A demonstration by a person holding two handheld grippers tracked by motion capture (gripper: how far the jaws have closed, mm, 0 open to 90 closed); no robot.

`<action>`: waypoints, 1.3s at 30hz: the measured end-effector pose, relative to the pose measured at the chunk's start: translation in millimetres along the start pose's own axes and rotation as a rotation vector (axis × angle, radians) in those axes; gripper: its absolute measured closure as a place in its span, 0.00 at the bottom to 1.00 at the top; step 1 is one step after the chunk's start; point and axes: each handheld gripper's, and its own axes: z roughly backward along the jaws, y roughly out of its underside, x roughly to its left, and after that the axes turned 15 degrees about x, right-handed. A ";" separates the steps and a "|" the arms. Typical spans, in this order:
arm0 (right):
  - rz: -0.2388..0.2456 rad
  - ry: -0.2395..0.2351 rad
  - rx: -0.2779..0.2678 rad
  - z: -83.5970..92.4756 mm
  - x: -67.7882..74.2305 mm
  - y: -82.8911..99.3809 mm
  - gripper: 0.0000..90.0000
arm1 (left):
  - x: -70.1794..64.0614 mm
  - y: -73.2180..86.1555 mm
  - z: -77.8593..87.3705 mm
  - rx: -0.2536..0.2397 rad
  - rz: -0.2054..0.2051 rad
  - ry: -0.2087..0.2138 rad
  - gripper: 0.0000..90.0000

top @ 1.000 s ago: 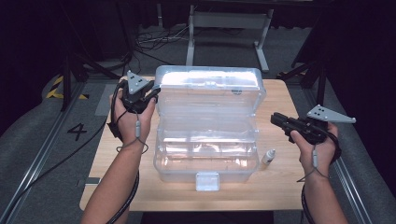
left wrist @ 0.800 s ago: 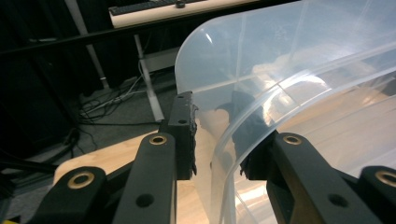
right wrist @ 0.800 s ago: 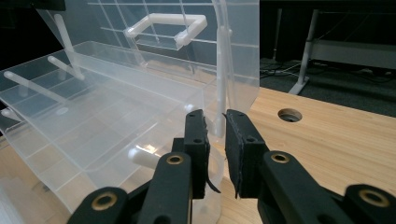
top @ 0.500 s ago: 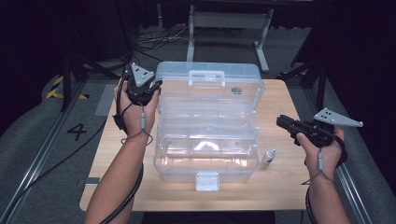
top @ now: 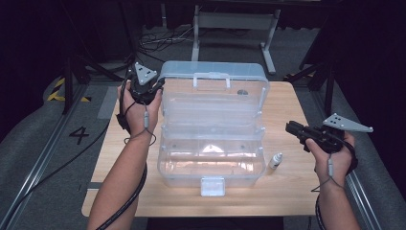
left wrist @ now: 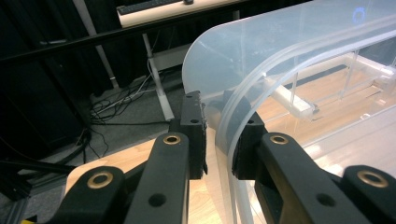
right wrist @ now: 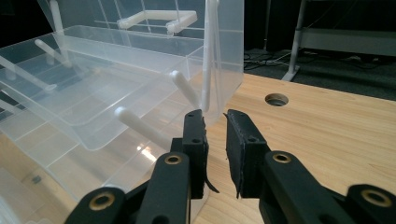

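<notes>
While narrowing, left gripper astride the clear box lid's rim, not yet clamped.

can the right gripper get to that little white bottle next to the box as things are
Probably yes. The small bottle stands on bare table just right of the clear box, and the right gripper hovers beside it with nothing between; it would have to come down and open wider.

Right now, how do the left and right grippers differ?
The left gripper is at the open lid of the clear box, the lid's edge between its jaws, which have just been closing; the right gripper hangs apart from the box, nothing between its jaws. Both are black.
</notes>
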 end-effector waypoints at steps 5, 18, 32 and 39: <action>-0.005 0.006 0.002 1.8 -1.8 2.3 0.86 | 3.7 1.6 -4.3 -0.014 0.031 0.026 0.90; -0.014 0.009 0.006 3.4 -5.1 4.8 0.86 | 8.7 -4.2 -12.4 0.009 0.035 0.038 0.91; -0.024 0.013 0.012 4.5 -9.3 8.1 0.85 | 16.8 -1.7 -23.9 -0.036 0.038 0.076 0.91; -0.027 0.012 0.024 0.6 -8.7 8.5 0.85 | 22.0 -1.9 -28.6 -0.049 0.024 0.103 0.90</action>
